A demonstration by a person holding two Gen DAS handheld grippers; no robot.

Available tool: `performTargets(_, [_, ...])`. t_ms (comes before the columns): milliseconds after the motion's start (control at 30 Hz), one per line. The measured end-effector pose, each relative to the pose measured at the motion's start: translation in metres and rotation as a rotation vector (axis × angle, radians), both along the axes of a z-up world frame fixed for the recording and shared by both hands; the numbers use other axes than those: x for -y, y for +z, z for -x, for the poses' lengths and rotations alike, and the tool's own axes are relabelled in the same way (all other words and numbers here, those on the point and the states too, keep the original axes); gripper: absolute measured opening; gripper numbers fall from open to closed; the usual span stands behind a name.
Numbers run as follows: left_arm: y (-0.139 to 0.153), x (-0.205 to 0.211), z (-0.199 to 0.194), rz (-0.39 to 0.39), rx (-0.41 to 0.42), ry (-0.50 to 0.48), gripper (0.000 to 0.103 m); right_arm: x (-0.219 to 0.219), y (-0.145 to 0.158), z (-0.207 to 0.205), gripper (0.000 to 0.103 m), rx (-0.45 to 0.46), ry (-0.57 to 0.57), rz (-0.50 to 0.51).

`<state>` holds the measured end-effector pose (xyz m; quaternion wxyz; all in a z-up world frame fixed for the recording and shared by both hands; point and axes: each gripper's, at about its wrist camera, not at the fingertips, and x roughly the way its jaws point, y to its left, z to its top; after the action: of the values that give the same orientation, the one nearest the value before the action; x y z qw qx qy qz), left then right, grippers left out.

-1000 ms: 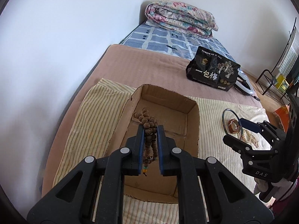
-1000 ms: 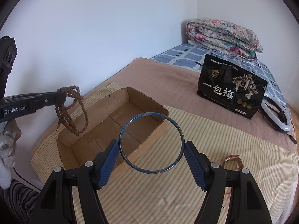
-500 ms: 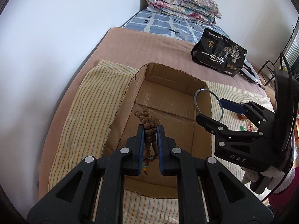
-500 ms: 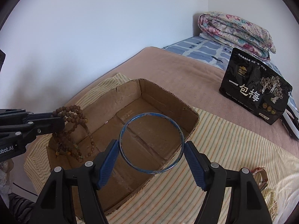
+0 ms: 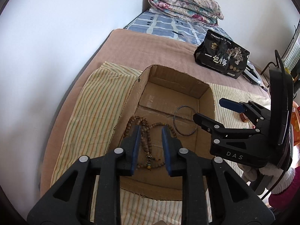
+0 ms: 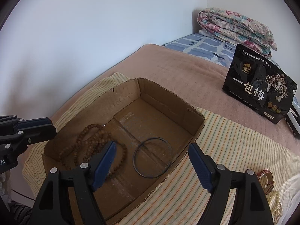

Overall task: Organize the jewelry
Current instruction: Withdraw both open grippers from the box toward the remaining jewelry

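Observation:
An open cardboard box (image 5: 210, 97) (image 6: 165, 93) sits on a striped cloth on the bed. A brown wooden bead necklace (image 5: 148, 140) (image 6: 90, 142) lies on the box floor. A dark thin bangle (image 5: 184, 121) (image 6: 152, 158) lies flat beside it in the box. My left gripper (image 5: 150, 138) is open and empty just above the beads. My right gripper (image 6: 151, 159) is open and empty above the bangle; it also shows in the left wrist view (image 5: 211, 110) at the box's right wall.
A black snack bag (image 5: 222, 60) (image 6: 258, 91) stands on the brown blanket behind the box. A folded floral quilt (image 5: 183, 7) (image 6: 236, 28) lies at the far end. A brown watch strap (image 6: 266, 176) and pearl beads (image 6: 275, 204) lie on the cloth at right. The wall runs along the left.
Both grippers opened. The bead necklace dropped from my left gripper and the bangle from my right gripper; both now lie on the box floor.

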<state>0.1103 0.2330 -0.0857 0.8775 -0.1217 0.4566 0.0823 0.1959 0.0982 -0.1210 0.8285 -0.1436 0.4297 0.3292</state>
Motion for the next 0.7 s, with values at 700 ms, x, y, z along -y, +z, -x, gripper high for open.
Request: performTargets(700, [0.013,0.012,0.000,-0.058,0.038,-0.013,0.022,0.029,0.026,0.006,0.082,0.052,-0.037,-0.019])
